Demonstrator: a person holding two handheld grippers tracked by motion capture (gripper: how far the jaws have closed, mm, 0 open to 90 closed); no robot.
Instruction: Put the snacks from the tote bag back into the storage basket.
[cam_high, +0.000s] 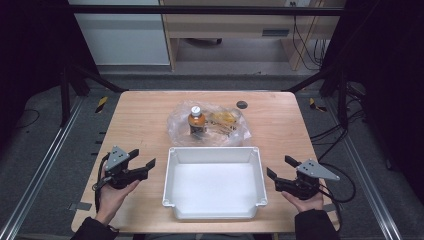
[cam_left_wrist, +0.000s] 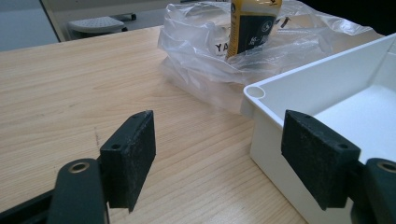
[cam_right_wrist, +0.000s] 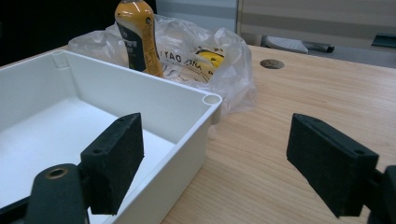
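Table (cam_high: 140, 115) first: pale wood, it carries everything you are working with, and your forearms come in from its near edge. Next in size is the white bin (cam_high: 215, 156), open-topped, sitting at the near middle of the table between your two hands, with nothing in it. Behind the bin, toward the far edge and just beside its back wall, lies the clear plastic bag (cam_high: 177, 125), crumpled and spread flat. A bottle (cam_high: 196, 121) with an orange-yellow body, dark label and white cap stands upright in the bag's middle, and yellow-printed packets (cam_high: 224, 120) lie inside the bag to the bottle's right. Your left gripper (cam_high: 142, 159) rests on the table left of the bin, pointing toward it; in the left gripper view its jaws stand wide apart with nothing between them, one pad over bare wood, the other in front of the bin's near corner. Your right gripper (cam_high: 281, 167) sits right of the bin, pointing in and slightly away from you; in the right gripper view its jaws are likewise spread wide and hold nothing, one pad in front of the bin's wall, the other over the table. Both grippers are well apart from the bag and bottle. Smallest, a dark round grommet (cam_high: 242, 104) is set in the table beyond the bag.
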